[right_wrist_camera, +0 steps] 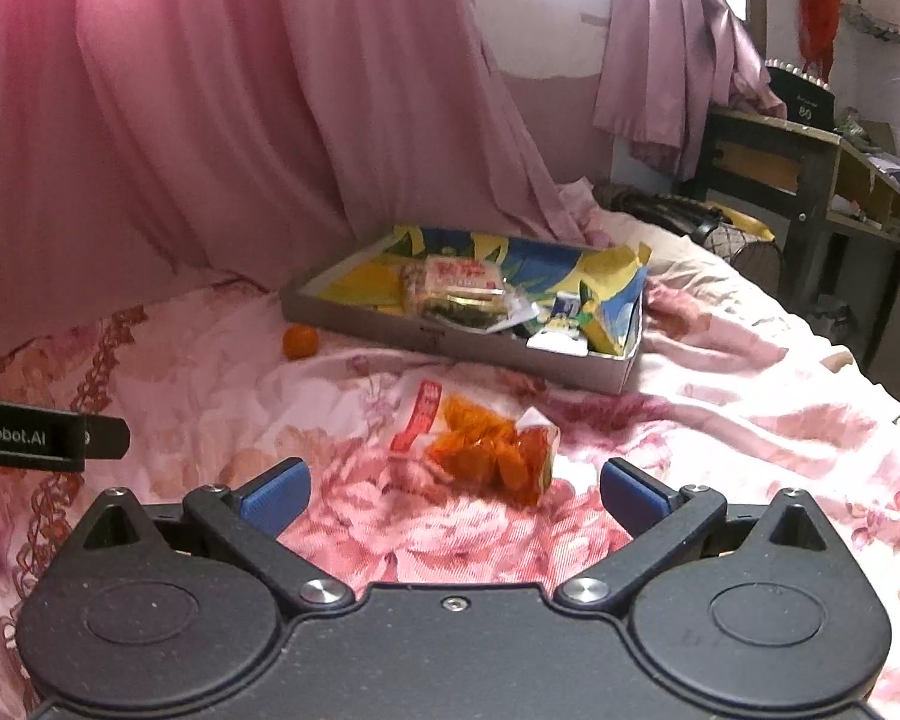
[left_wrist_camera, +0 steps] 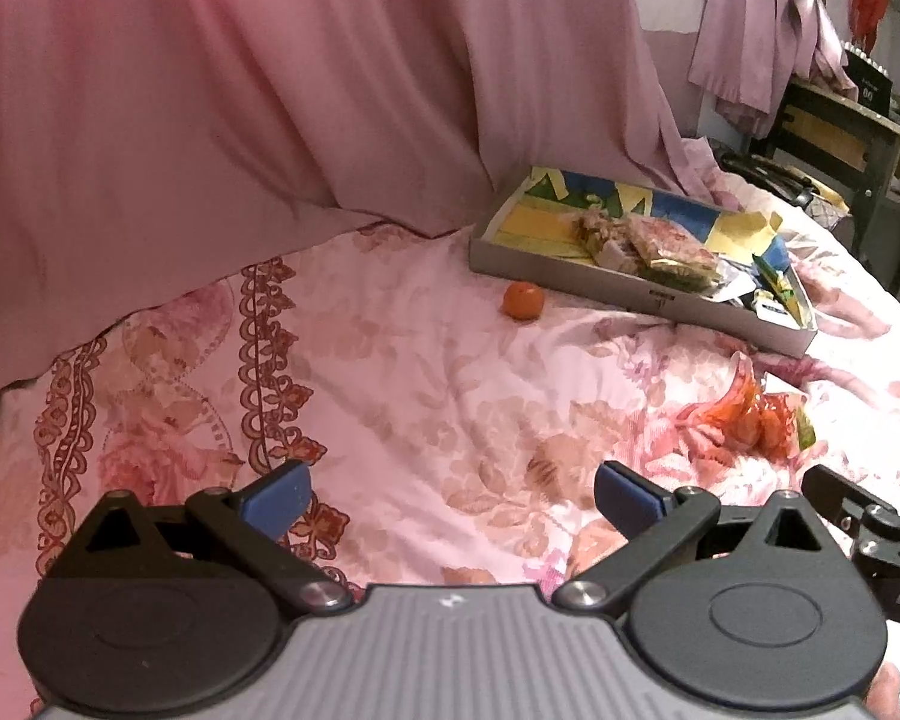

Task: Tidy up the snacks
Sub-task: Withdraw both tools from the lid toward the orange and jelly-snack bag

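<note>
A shallow grey box (left_wrist_camera: 570, 276) (right_wrist_camera: 450, 348) with a blue and yellow lining sits on the floral bedspread and holds several wrapped snacks (left_wrist_camera: 648, 243) (right_wrist_camera: 459, 291). An orange fruit (left_wrist_camera: 522, 300) (right_wrist_camera: 300, 341) lies on the bed just outside the box's near left corner. A clear bag of orange snacks (left_wrist_camera: 750, 417) (right_wrist_camera: 492, 450) lies on the bed in front of the box. My left gripper (left_wrist_camera: 453, 495) is open over bare bedspread, left of the bag. My right gripper (right_wrist_camera: 453, 492) is open, with the bag just beyond its fingertips.
A pink curtain (left_wrist_camera: 270, 90) (right_wrist_camera: 210, 120) hangs down to the bed behind the box. A dark desk with shelves (left_wrist_camera: 840, 138) (right_wrist_camera: 810, 180) stands at the far right past the bed's edge. The bedspread (left_wrist_camera: 420, 390) is wrinkled.
</note>
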The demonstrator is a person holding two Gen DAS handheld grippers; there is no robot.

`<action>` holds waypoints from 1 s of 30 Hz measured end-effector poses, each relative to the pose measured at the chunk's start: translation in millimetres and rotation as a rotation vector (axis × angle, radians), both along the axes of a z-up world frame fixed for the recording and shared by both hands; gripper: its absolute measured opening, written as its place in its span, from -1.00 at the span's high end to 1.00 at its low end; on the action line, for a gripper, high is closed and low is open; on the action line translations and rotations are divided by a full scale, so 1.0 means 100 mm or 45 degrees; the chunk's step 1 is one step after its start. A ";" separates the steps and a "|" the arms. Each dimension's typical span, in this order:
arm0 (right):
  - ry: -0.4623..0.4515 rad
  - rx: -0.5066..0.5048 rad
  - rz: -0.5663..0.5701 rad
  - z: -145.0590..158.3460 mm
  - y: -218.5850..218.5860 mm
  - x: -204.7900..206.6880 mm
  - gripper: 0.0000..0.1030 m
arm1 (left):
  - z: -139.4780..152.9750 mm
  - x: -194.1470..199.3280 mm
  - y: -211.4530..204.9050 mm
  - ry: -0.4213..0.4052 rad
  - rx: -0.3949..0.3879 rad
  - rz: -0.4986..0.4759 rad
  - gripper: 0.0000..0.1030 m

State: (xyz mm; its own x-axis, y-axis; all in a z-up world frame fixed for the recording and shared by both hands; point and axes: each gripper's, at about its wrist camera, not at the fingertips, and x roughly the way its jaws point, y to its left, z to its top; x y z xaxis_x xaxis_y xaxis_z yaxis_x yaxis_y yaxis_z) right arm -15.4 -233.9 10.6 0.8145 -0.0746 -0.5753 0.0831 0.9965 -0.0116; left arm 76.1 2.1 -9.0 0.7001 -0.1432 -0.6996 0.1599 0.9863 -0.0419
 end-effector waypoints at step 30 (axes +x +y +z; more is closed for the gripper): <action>0.226 0.099 -0.019 -0.16 -0.17 0.34 -0.99 | -0.10 0.25 -0.19 0.042 0.084 -0.133 -0.99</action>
State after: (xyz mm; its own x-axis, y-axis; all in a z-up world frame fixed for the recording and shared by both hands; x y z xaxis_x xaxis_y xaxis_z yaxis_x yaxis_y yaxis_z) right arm 18.3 -250.9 -5.1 0.6990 -0.0358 -0.7142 0.1015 0.9936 0.0495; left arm 101.5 -17.0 -18.7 0.6604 -0.1671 -0.7321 0.2615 0.9651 0.0156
